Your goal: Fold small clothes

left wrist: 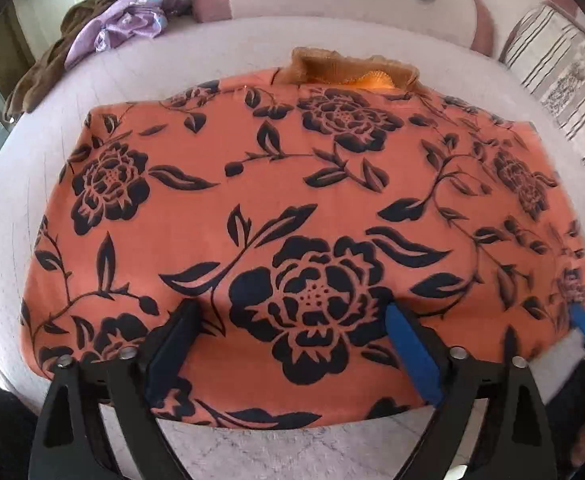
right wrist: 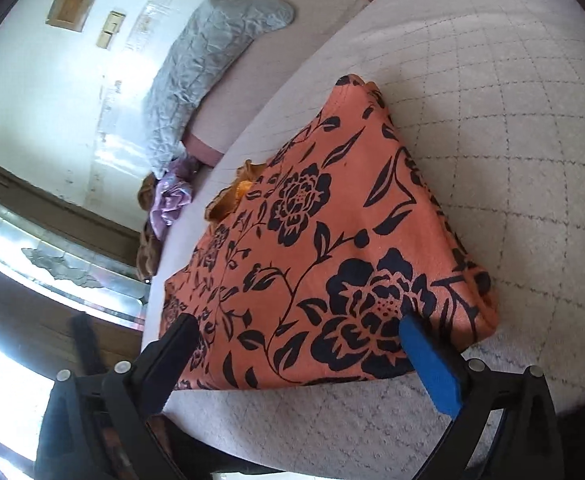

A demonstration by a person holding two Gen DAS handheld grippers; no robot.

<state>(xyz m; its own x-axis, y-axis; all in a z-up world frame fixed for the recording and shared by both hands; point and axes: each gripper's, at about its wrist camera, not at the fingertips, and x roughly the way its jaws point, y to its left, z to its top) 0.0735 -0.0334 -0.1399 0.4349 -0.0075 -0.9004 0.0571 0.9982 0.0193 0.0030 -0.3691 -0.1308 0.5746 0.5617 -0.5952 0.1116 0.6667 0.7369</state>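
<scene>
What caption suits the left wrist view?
Open left hand-held gripper over a folded orange floral garment on a pale quilted cover.

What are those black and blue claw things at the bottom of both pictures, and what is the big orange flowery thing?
Those are two-finger grabbers that a person holds, one in each hand. Each has a small camera looking out along its fingers, so one picture comes from the left gripper and the other from the right gripper. Both grabbers are wide open and hold nothing.

The orange flowery thing is a piece of clothing, lying folded on a pale quilted cover. An orange ruffled bit peeks out at its far edge. Farther back lie crumpled purple and brown clothes and a grey quilted blanket.
</scene>
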